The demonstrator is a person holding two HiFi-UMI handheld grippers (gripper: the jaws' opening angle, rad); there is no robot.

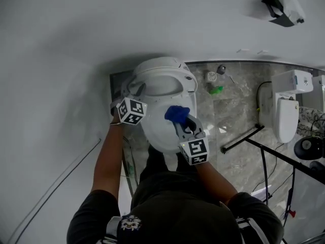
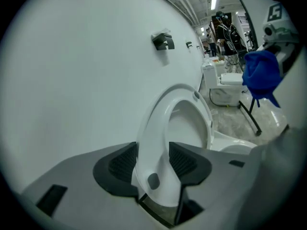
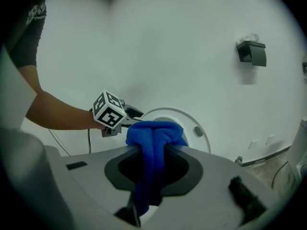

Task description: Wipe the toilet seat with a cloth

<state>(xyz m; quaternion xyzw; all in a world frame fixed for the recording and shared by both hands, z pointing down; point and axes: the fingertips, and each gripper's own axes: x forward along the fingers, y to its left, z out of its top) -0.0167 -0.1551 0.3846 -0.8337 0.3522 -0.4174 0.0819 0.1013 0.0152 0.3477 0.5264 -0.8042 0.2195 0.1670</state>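
Observation:
A white toilet stands against the wall with its seat (image 1: 161,79) raised upright above the bowl (image 1: 160,133). My left gripper (image 1: 137,89) is at the seat's left edge. In the left gripper view the seat's rim (image 2: 158,143) stands between the jaws of the left gripper (image 2: 153,163), which is open around it. My right gripper (image 1: 179,120) hovers over the bowl, shut on a bunched blue cloth (image 1: 175,114). In the right gripper view the cloth (image 3: 152,143) hangs down between the jaws of the right gripper (image 3: 156,151), with the raised seat (image 3: 192,123) behind it.
A second toilet (image 1: 286,105) stands to the right on the marble floor. A black stand's legs (image 1: 242,139) lie between the two. A small green item (image 1: 216,90) sits near the wall. A black holder (image 1: 282,6) hangs on the white wall.

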